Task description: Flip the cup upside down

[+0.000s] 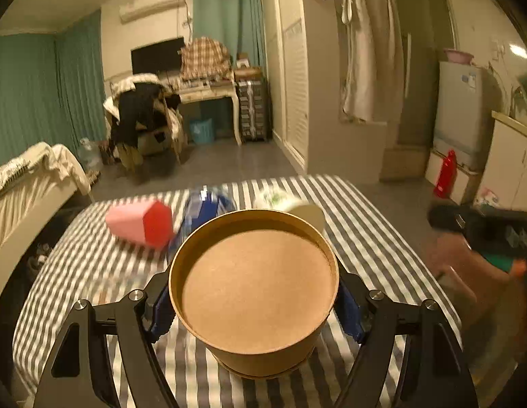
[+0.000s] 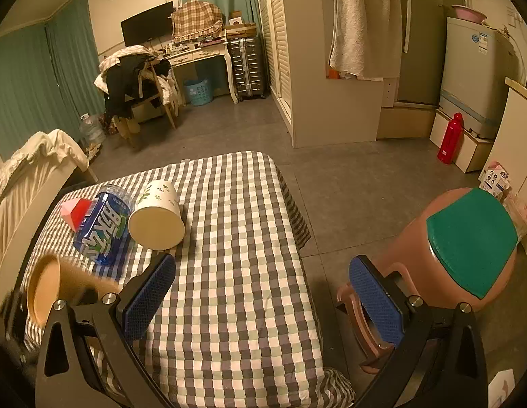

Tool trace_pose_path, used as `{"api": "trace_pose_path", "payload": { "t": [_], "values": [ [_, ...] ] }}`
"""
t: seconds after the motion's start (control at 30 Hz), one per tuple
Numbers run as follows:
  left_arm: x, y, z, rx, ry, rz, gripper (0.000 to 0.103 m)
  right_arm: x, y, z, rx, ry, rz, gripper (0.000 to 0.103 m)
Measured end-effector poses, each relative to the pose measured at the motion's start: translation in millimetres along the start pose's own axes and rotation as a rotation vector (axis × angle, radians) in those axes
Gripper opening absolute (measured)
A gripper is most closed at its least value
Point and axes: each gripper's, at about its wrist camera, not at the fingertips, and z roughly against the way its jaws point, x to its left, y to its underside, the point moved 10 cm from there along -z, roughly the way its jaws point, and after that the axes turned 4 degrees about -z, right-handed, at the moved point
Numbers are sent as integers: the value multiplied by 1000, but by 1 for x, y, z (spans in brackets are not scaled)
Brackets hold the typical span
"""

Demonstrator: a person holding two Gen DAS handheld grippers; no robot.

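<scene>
Blue bottle [image 2: 103,231] label: white lettering, unreadable.

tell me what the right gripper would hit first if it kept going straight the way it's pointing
Probably the checked tablecloth: the open right gripper points down across bare cloth, between the white cup and the table's right edge. Depth is hard to judge.

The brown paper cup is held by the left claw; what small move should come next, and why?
Probably lower it straight down onto the checked tablecloth and then open the left claw. The brown paper cup already shows its flat base to the camera, so it looks turned over, and it seems to hang above the cloth.
</scene>
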Motion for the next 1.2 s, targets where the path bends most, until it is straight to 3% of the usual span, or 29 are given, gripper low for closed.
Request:
{"api": "trace_pose_path", "payload": {
  "t": [0.13,0.27,0.5,0.67,0.73,0.9,1.2],
  "values": [
    [-1,-3,-23,-5,-5,5,78,1,0,0,0,-3,5,103],
    [-4,9,-43,38,6,15,78,1,1,-2,3,-1,7,103],
    [-9,11,-47,30,11,-11,78,3,3,-5,10,6,14,103],
    [-9,13,-52,67,66,4,87,6,2,-5,2,10,28,103],
    [-7,8,-47,43,75,16,93,7,0,-2,-16,12,38,103],
    [0,-13,-25,-21,68,22,93,10,-9,15,-98,6,63,103],
    [33,-52,48,-170,43,56,93,24,-20,50,-225,-106,80,103]
  ]
}}
